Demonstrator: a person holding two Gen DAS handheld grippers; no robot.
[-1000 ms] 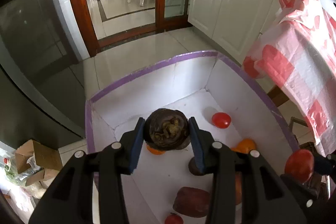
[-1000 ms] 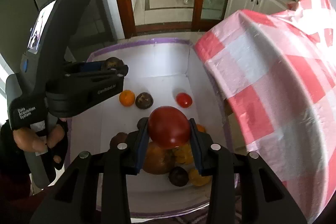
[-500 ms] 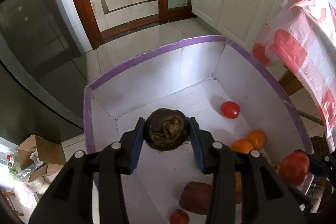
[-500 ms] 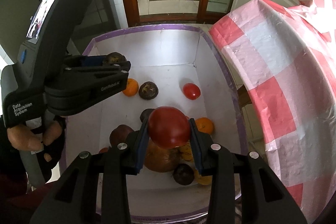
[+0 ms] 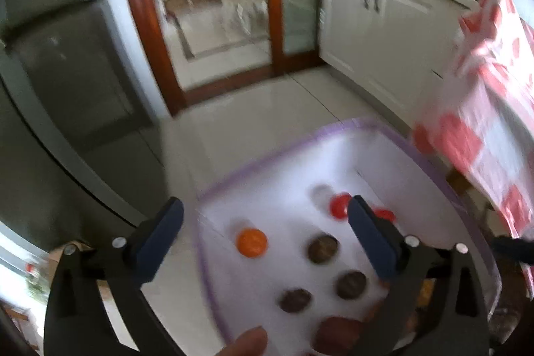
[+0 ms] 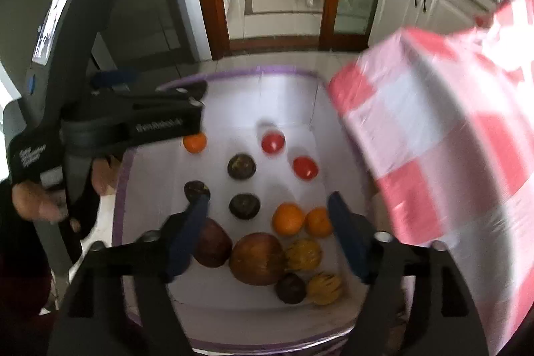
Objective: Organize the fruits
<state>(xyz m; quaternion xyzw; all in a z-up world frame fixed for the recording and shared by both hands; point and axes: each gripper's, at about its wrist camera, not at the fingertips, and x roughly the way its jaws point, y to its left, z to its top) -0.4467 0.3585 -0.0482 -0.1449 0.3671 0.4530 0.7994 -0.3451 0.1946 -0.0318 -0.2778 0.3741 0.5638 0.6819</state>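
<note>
A white box with a purple rim [image 6: 267,70] stands on the floor and holds several fruits. In it lie two red tomatoes [image 6: 273,142] [image 6: 304,168], three dark round fruits [image 6: 241,166], oranges [image 6: 288,218], a large brown fruit [image 6: 257,257] and yellow striped ones [image 6: 305,254]. My right gripper [image 6: 267,204] hangs above the box, its jaws opening, nothing held between them. The left wrist view is blurred. There my left gripper [image 5: 263,211] hovers over the box's near-left rim [image 5: 253,169], jaws opening wide and empty, above an orange [image 5: 251,242] and a dark fruit [image 5: 322,249].
A pink-and-white checked tablecloth [image 6: 434,139] hangs over the box's right side. White cabinets [image 5: 367,39] stand at the back right and a dark fridge [image 5: 66,89] on the left. A person's hand [image 6: 36,202] grips the left tool's handle [image 6: 66,55].
Both grippers went from shut to wide. The dark fruit left the left jaws and the red tomato left the right jaws; both now lie in the box. The left gripper rose.
</note>
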